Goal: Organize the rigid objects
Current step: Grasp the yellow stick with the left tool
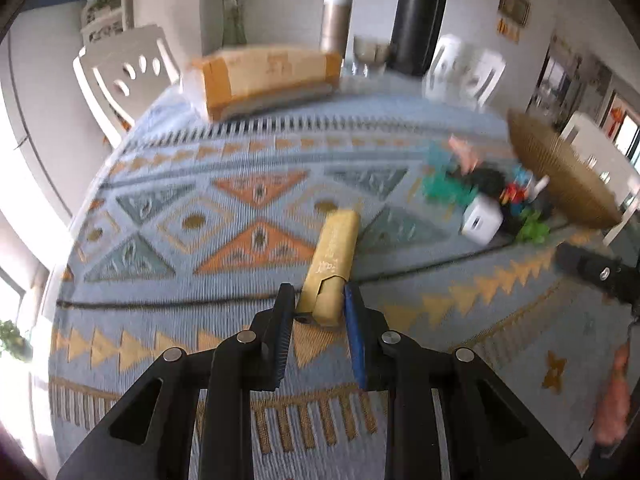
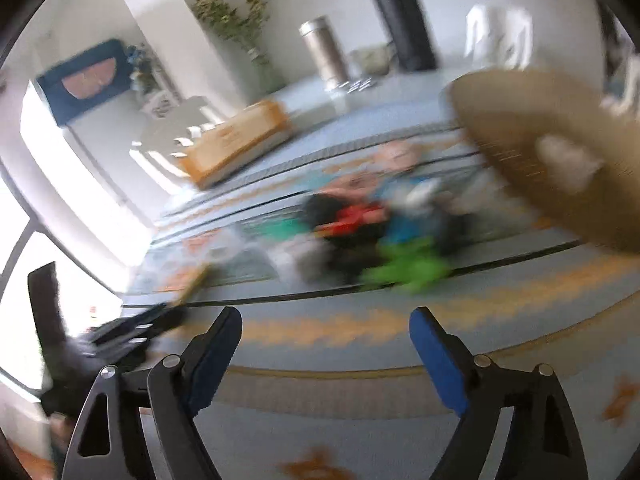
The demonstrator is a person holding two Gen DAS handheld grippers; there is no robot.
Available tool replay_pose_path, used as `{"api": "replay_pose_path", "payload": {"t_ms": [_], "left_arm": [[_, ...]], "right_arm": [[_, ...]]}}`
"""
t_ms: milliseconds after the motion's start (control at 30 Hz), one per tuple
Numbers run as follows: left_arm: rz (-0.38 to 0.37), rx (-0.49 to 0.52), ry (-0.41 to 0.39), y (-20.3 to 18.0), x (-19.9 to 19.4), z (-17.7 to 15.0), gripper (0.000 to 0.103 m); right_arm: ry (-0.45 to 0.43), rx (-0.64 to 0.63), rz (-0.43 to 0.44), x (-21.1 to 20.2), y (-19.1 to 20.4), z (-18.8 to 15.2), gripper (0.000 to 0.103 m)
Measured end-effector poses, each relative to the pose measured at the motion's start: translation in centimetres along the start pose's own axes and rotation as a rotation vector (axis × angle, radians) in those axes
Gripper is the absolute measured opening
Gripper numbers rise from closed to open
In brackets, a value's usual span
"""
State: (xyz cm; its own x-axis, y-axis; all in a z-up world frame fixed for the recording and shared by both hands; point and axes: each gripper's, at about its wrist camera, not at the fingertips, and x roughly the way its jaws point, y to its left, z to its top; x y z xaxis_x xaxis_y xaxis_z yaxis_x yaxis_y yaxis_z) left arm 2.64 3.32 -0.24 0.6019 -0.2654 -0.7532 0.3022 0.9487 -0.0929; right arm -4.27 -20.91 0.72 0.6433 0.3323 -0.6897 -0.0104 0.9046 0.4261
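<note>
The left gripper (image 1: 318, 300) is clamped on the near end of a yellow bar-shaped object (image 1: 332, 264), its black pad on one side and its blue pad on the other, with the bar pointing away toward twelve o'clock above the patterned blue tablecloth (image 1: 200, 240). Out at about two o'clock from the bar lies a heap of small things: a white cube (image 1: 482, 220) nearest, then green (image 1: 532, 230), teal, black, red and pink pieces too blurred to name. Just beyond the heap, at two to three o'clock, a woven basket (image 1: 560, 172) stands tilted with its rim facing the heap. At twelve o'clock, at the far edge of the table, sits a long cardboard box (image 1: 268, 76), and behind it a silver flask (image 1: 336, 20) and a tall black flask (image 1: 416, 20). White chairs stand around the table's far side. In the right wrist view the right gripper (image 2: 326, 344) has its jaws wide apart with nothing between them, over the cloth's orange border; the blurred heap (image 2: 360, 232) lies at twelve o'clock from it, the basket (image 2: 552, 160) at two o'clock, and the left gripper (image 2: 132, 332) shows at nine o'clock.
</note>
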Motion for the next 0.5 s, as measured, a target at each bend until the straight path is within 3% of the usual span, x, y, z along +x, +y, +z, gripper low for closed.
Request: {"api": "replay_pose_path", "payload": {"t_ms": [67, 133, 267, 367, 433, 500], "left_arm": [[0.008, 0.004, 0.018, 0.0, 0.3, -0.3, 0.022], [0.033, 0.02, 0.007, -0.4, 0.1, -0.5, 0.022], [0.03, 0.032, -0.015, -0.6, -0.4, -0.6, 0.022], [0.017, 0.018, -0.005, -0.2, -0.2, -0.6, 0.022], [0.01, 0.012, -0.001, -0.1, -0.2, -0.6, 0.022], [0.014, 0.018, 0.003, -0.2, -0.2, -0.6, 0.022]], "right_arm": [[0.036, 0.004, -0.01, 1.1, 1.4, 0.7, 0.086], [0.06, 0.013, -0.098, 3.2, 2.8, 1.9, 0.086], [0.039, -0.002, -0.25, 6.0, 4.2, 3.2, 0.086], [0.021, -0.014, -0.295, 6.5, 4.4, 3.6, 0.082], [-0.006, -0.051, -0.352, 6.5, 4.8, 3.6, 0.063], [-0.016, -0.09, -0.363, 6.2, 4.7, 3.4, 0.028]]}}
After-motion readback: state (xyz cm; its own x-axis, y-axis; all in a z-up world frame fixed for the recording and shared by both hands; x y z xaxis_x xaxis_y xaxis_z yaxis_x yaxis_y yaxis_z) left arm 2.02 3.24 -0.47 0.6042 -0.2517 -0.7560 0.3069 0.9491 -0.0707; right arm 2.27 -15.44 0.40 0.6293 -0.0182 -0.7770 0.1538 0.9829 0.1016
